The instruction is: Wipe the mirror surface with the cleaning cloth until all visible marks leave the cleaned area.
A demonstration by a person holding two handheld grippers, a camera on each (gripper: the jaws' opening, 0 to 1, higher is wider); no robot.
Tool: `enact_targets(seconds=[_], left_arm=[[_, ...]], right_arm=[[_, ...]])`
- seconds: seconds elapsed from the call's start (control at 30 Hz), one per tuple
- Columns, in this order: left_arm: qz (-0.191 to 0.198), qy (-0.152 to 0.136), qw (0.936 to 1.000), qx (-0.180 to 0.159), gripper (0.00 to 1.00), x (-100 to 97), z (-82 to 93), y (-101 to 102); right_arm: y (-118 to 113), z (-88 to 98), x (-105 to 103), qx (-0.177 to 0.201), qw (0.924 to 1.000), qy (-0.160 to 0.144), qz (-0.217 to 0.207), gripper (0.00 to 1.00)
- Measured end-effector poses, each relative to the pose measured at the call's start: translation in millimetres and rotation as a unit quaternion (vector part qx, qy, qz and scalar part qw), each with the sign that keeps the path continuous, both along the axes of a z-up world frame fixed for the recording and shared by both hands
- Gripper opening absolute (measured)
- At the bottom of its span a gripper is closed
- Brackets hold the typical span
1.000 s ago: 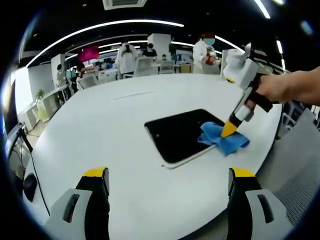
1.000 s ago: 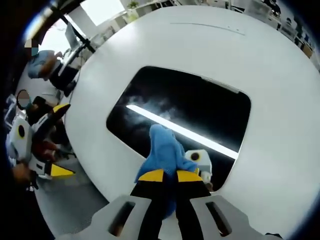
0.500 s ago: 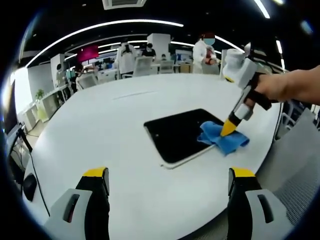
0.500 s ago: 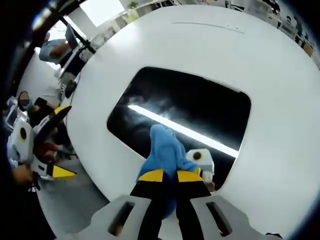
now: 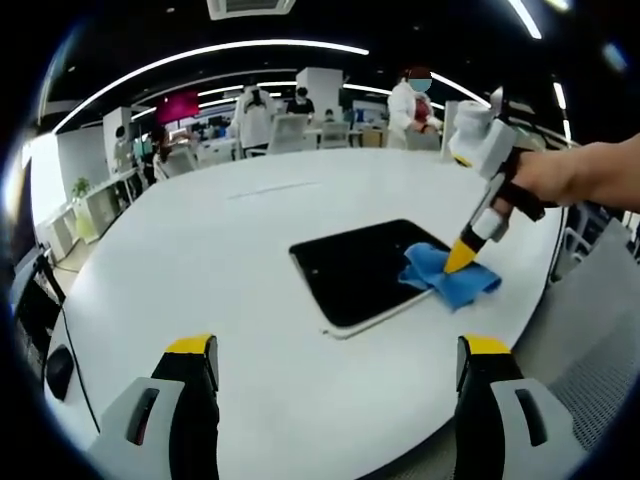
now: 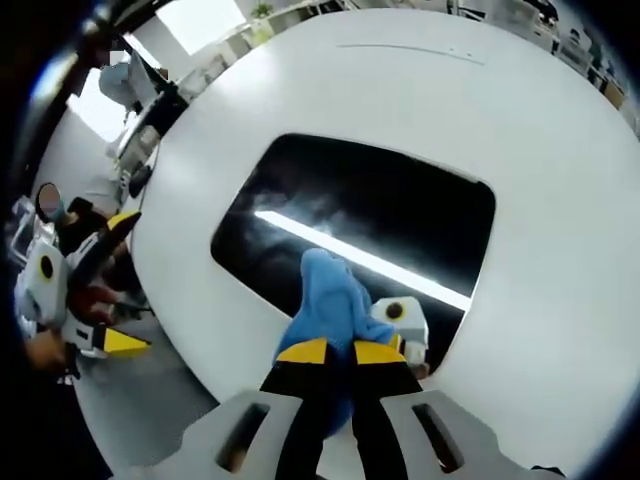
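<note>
Cloth [image 6: 330, 295] soft, bunches | right gripper [image 6: 340, 352] clamped on it | left gripper [image 5: 335, 350] wide open, empty | you press lightly: mirror [image 6: 380, 215] fragile.

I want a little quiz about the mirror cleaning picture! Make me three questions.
1. True or false: the right tongs hold the blue cloth.
2. Where does the cloth lie? A) in the mirror's middle B) over the mirror's edge near the right tongs C) on the floor
3. Fill in: the left tongs are ____, with nothing between them.

Key:
1. True; they are shut on it.
2. B
3. open

The mirror shows a hazy smear near a reflected light strip.
</note>
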State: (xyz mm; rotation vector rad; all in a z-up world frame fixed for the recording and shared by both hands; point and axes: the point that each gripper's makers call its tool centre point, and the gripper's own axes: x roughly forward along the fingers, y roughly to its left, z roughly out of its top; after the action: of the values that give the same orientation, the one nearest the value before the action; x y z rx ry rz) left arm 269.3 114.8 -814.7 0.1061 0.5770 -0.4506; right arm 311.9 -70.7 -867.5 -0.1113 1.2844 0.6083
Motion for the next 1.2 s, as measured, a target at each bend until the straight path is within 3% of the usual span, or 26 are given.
enact_targets(seconds=[1.2], left_arm=[[-0.002,0.004,1.0000,0.000,1.00,-0.7,-0.8,-1.6]], right_arm=[[-40.9,-0.1,0.1,-0.003,0.9993,0.000,-0.036,0.03]])
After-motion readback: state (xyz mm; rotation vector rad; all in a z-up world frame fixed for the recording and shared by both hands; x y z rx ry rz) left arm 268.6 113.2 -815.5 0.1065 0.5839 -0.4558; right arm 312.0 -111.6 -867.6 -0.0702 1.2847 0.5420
